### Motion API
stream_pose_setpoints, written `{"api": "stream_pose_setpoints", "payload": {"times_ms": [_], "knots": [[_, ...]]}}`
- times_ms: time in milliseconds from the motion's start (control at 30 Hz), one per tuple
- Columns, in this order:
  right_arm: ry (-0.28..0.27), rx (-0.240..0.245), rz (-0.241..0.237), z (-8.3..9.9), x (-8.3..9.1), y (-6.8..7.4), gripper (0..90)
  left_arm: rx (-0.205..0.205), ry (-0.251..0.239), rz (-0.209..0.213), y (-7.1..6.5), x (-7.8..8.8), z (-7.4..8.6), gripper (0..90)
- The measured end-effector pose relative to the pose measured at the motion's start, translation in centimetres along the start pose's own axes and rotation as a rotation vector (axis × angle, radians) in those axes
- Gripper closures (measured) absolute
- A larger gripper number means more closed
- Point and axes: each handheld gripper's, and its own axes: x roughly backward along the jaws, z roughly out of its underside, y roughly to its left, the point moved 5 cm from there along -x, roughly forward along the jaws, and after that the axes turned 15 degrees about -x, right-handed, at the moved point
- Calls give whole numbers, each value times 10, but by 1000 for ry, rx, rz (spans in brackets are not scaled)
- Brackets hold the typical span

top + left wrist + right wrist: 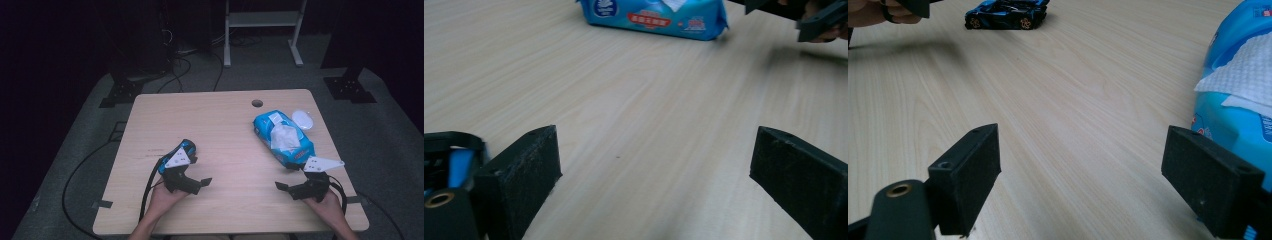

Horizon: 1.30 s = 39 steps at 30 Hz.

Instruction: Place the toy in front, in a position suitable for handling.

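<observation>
My right hand-held gripper [286, 185] and left hand-held gripper [202, 182] gape wide, empty. The wet-wipes pack [283, 138] looks soft, light, slippery; I'd pinch its narrow sides.

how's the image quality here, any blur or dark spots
High view: table lit, surroundings nearly black. Left gripper view: wipes pack slightly soft, right gripper blurred with a shadow beneath. Right gripper view: toy car fairly sharp.
</observation>
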Motion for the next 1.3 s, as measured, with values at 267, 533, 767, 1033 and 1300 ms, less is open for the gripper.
{"api": "stream_pose_setpoints", "payload": {"times_ms": [267,533,767,1033,1300], "knots": [[8,-18,-5,0,-2,-1,148,-10,25,-103,30,11,5,53],[-24,-29,-2,-3,1,0,148,12,61,-150,61,28,15,52],[-68,-38,8,-5,10,-4,148,15,98,-190,86,33,25,53],[-52,-39,1,-4,10,-3,148,56,221,-154,94,15,48,53],[-38,-25,-1,-4,7,1,149,56,364,-100,97,-3,58,78]]}}
